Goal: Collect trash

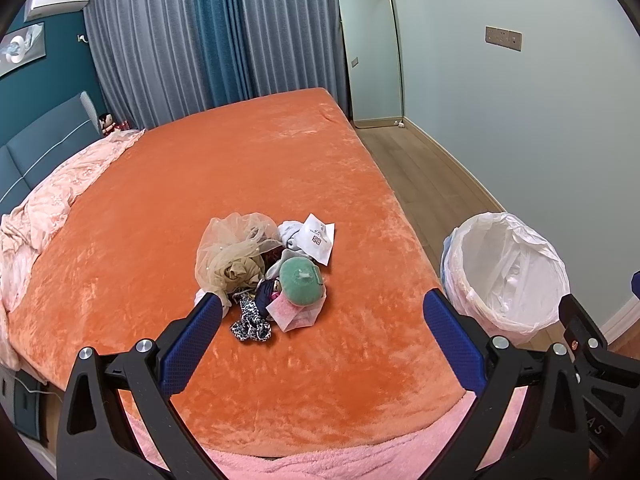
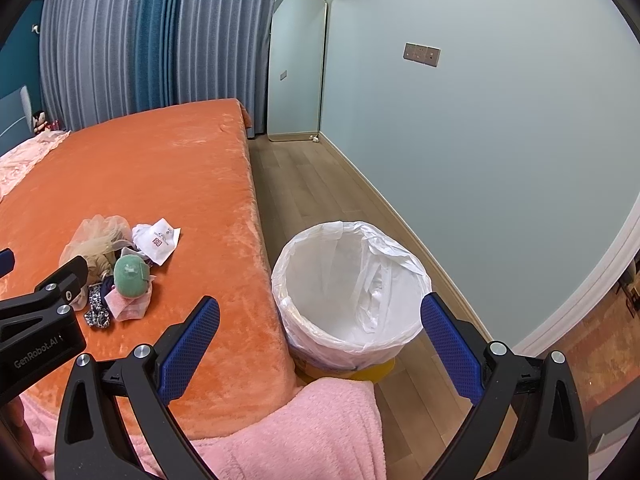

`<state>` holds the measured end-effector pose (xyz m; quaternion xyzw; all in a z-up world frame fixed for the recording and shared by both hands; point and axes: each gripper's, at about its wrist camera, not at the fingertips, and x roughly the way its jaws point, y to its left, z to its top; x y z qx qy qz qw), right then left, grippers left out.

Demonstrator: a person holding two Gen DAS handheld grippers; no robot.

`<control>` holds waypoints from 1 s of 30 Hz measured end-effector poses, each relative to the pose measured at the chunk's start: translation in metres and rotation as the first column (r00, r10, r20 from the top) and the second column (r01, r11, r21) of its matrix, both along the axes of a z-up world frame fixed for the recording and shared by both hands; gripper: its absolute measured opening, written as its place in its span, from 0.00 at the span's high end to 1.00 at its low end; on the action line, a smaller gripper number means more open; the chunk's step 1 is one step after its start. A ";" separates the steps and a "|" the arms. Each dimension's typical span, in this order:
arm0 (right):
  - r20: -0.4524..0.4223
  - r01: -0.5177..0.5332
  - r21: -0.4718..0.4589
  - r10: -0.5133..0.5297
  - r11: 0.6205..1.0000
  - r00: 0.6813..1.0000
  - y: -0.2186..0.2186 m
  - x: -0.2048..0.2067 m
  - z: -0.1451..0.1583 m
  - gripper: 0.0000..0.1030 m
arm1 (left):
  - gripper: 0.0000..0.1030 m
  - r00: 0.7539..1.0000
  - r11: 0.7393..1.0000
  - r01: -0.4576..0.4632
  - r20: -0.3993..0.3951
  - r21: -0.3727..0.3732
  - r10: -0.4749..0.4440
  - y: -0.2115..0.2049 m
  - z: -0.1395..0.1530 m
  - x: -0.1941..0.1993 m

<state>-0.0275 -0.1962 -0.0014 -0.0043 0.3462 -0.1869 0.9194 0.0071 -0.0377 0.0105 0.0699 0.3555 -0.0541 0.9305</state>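
A small trash pile (image 1: 266, 276) sits mid-bed on the orange blanket (image 1: 248, 160), beside the lined bin (image 2: 352, 292) on the floor, both the left tool (image 1: 320, 320) and "GenRobot.AI"-marked right tool (image 2: 320, 320) spread open, empty.

Small heap of mixed trash (image 1: 264, 272) is lying mid-way on the orange plush bedspread (image 1: 248, 168). White-bag-lined round bin (image 2: 352, 292) is standing on the wooden plank floor (image 2: 320, 184), just beside the bed's right edge.
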 end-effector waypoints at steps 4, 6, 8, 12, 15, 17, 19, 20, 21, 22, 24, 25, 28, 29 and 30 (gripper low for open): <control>-0.002 -0.003 -0.002 0.003 1.000 1.000 0.000 0.002 0.000 0.07 | 0.07 1.000 1.000 -0.001 0.001 -0.001 0.001 -0.001 0.000 0.001; -0.001 -0.004 -0.002 0.004 1.000 1.000 0.000 0.002 0.001 0.07 | 0.07 1.000 1.000 -0.001 -0.001 -0.002 0.001 -0.001 0.000 0.001; -0.001 -0.003 -0.003 0.003 1.000 1.000 0.000 0.002 0.001 0.07 | 0.07 1.000 1.000 -0.001 -0.001 -0.002 0.001 -0.001 0.001 0.001; -0.003 0.001 -0.002 -0.001 1.000 1.000 -0.002 0.003 0.001 0.07 | 0.07 1.000 1.000 0.002 0.001 -0.003 -0.002 -0.004 0.001 0.002; -0.001 0.000 -0.004 0.000 1.000 1.000 -0.002 0.003 0.001 0.07 | 0.07 1.000 1.000 0.005 0.004 -0.004 -0.005 -0.006 0.002 0.001; 0.000 0.000 -0.003 0.000 1.000 1.000 -0.003 0.003 0.001 0.07 | 0.07 1.000 1.000 0.005 0.005 -0.003 -0.005 -0.006 0.002 0.001; -0.001 0.001 -0.003 -0.001 1.000 1.000 -0.003 0.003 0.001 0.07 | 0.07 1.000 1.000 0.005 0.003 -0.003 -0.005 -0.006 0.002 0.001; -0.001 0.001 -0.003 -0.001 1.000 1.000 -0.003 0.003 0.001 0.07 | 0.07 1.000 1.000 0.005 0.003 -0.003 -0.005 -0.006 0.002 0.001; -0.002 0.002 -0.002 -0.002 1.000 1.000 -0.004 0.003 0.001 0.07 | 0.07 1.000 1.000 0.005 0.004 -0.003 -0.005 -0.006 0.002 0.001; -0.002 0.002 -0.001 -0.002 1.000 1.000 -0.004 0.003 0.001 0.07 | 0.07 1.000 1.000 0.005 0.004 -0.003 -0.005 -0.006 0.002 0.001; -0.002 0.002 -0.003 -0.002 1.000 1.000 -0.004 0.002 0.002 0.07 | 0.07 1.000 1.000 0.006 0.004 -0.003 -0.006 -0.006 0.002 0.001; -0.003 0.002 -0.004 -0.002 1.000 1.000 -0.004 0.002 0.002 0.07 | 0.07 1.000 1.000 0.005 0.004 -0.004 -0.005 -0.006 0.002 0.001; -0.003 0.001 -0.005 -0.001 1.000 1.000 -0.004 0.002 0.002 0.07 | 0.07 1.000 1.000 0.006 0.004 -0.005 -0.006 -0.006 0.002 0.002; -0.002 0.000 -0.006 0.000 1.000 1.000 -0.004 0.002 0.002 0.07 | 0.07 1.000 1.000 0.006 0.004 -0.004 -0.006 -0.006 0.002 0.001; -0.002 0.000 -0.006 0.000 1.000 1.000 -0.004 0.002 0.002 0.07 | 0.07 1.000 1.000 0.006 0.005 -0.004 -0.006 -0.006 0.002 0.001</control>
